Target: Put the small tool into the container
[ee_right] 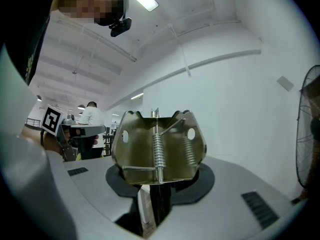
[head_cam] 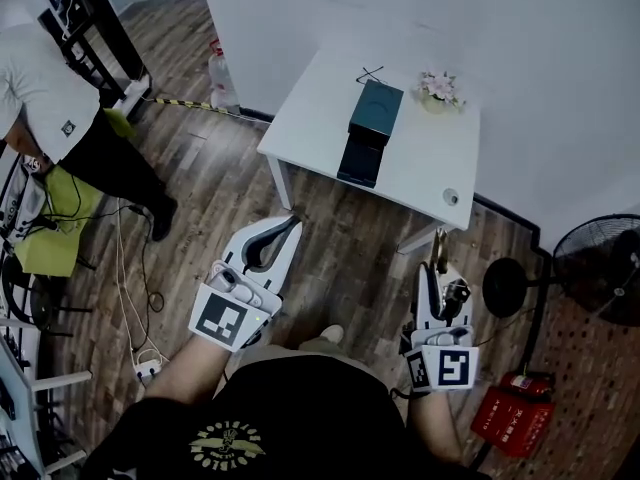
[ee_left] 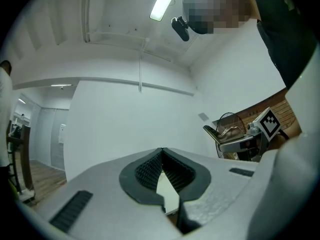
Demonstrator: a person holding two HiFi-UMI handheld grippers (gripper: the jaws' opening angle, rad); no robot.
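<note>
The small tool is a brass-coloured metal spring clamp [ee_right: 159, 149], and my right gripper [ee_right: 159, 186] is shut on its lower end, so it stands up between the pads. In the head view the right gripper [head_cam: 438, 268] is low on the right, with the clamp [head_cam: 439, 253] poking out ahead. My left gripper [head_cam: 288, 226] is at the lower left with its jaw tips together and nothing between them; its tips [ee_left: 161, 150] meet in its own view too. The container, a dark teal box [head_cam: 370, 128], sits on a white table [head_cam: 310, 128] well ahead of both grippers.
On the table are a small flower pot [head_cam: 438, 88], a thin black wire shape [head_cam: 371, 72] and a small round object [head_cam: 451, 197]. A standing fan [head_cam: 600, 268] and a red case [head_cam: 515, 418] are on the right. At the left stand another person [head_cam: 50, 98] and a green chair [head_cam: 55, 218], with cables on the wooden floor.
</note>
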